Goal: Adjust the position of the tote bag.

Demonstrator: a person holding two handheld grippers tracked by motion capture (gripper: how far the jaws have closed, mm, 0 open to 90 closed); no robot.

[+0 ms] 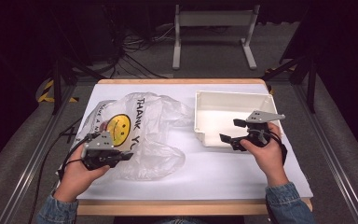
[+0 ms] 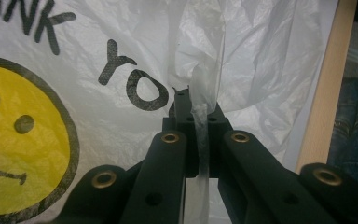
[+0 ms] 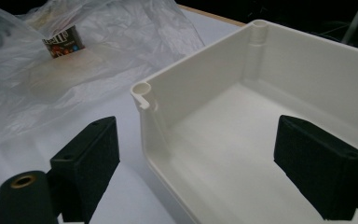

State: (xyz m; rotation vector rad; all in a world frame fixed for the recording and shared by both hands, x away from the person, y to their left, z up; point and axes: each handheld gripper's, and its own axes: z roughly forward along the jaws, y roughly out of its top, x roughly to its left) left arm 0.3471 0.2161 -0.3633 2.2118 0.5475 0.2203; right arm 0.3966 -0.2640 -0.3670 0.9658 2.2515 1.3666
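Thin plastic bag [image 1: 140, 135] on the table's left is pinched by one twisted strip in our left gripper [image 2: 196, 112], right gripper [image 1: 237, 134] gaping over the white bin [image 1: 205, 100], so we lift slowly to avoid tearing.

plastic bag [image 1: 144, 135]: "THANK YOU", smiley sign | packet [image 3: 64, 41]: "m&m's"

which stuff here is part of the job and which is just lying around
In the job:
- plastic bag, pinched by the left tool
- white bin, in front of the open right tool
- candy packet inside the bag

Lying about:
- floor cables
- white stand
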